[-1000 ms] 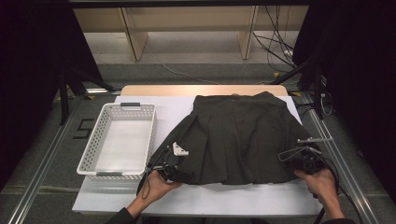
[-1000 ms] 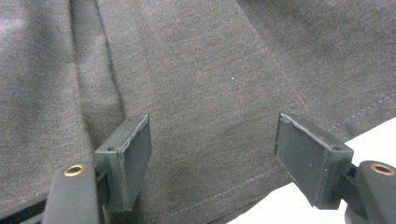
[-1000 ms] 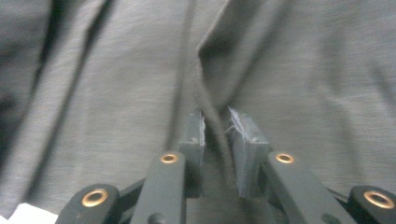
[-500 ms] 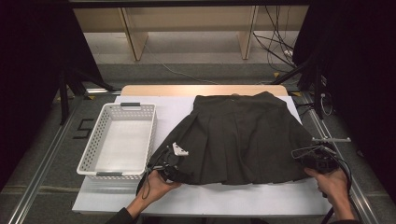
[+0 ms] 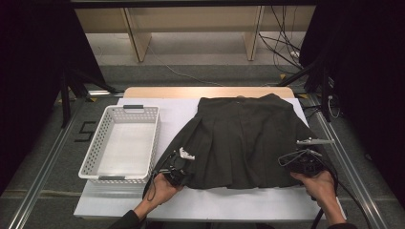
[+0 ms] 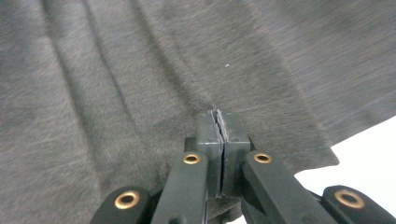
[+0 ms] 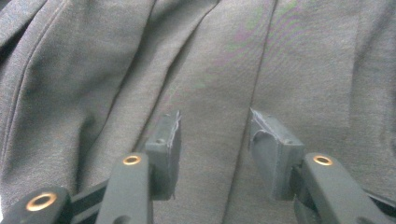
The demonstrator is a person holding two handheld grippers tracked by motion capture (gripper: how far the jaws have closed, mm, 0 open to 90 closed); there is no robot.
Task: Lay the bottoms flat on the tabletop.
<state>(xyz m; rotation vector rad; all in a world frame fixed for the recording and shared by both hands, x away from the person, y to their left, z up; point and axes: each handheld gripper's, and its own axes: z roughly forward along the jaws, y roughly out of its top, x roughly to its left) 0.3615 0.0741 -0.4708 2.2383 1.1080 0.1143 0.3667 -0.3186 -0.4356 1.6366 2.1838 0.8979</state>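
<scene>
White basket [image 5: 122, 143] left of skirt [image 5: 248, 138]

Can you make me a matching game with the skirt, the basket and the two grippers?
Things:
1. skirt
2. basket
3. left gripper
4. right gripper

States:
A. white, nothing inside
B. fingers apart above the cloth
C. dark grey, spread flat on the table
D. fingers pressed together at the hem

Pairs: 1-C, 2-A, 3-D, 4-B
</scene>
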